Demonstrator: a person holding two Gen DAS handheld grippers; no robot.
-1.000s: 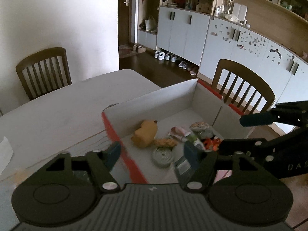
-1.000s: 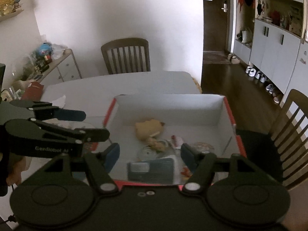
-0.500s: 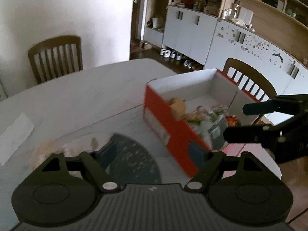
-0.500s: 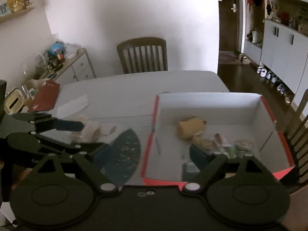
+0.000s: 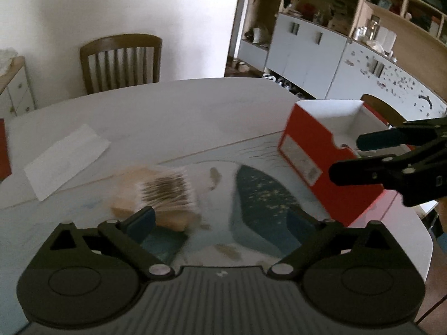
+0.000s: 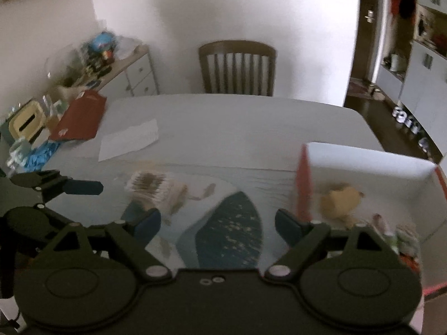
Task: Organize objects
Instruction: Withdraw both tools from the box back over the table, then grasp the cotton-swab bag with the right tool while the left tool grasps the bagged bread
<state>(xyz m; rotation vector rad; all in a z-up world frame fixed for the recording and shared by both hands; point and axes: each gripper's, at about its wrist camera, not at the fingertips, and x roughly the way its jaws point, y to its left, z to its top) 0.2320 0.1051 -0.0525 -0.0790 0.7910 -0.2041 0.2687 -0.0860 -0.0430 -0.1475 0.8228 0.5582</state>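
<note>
Blurred tan, bristly object [image 5: 164, 195] lies lower-centre on the table [image 5: 167, 111], identity unclear. Red box [image 5: 315, 150] at right, label unreadable, contents smeared. Left gripper [image 5: 220, 220] and right gripper [image 6: 218, 222] both spread, holding nothing.

Nothing legible — the label on the red box [image 5: 303, 158] is blurred

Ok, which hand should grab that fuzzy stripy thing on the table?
Left, probably. The left tool is open with the stripy thing just ahead of it, while the right tool sits over by the red box.
</note>
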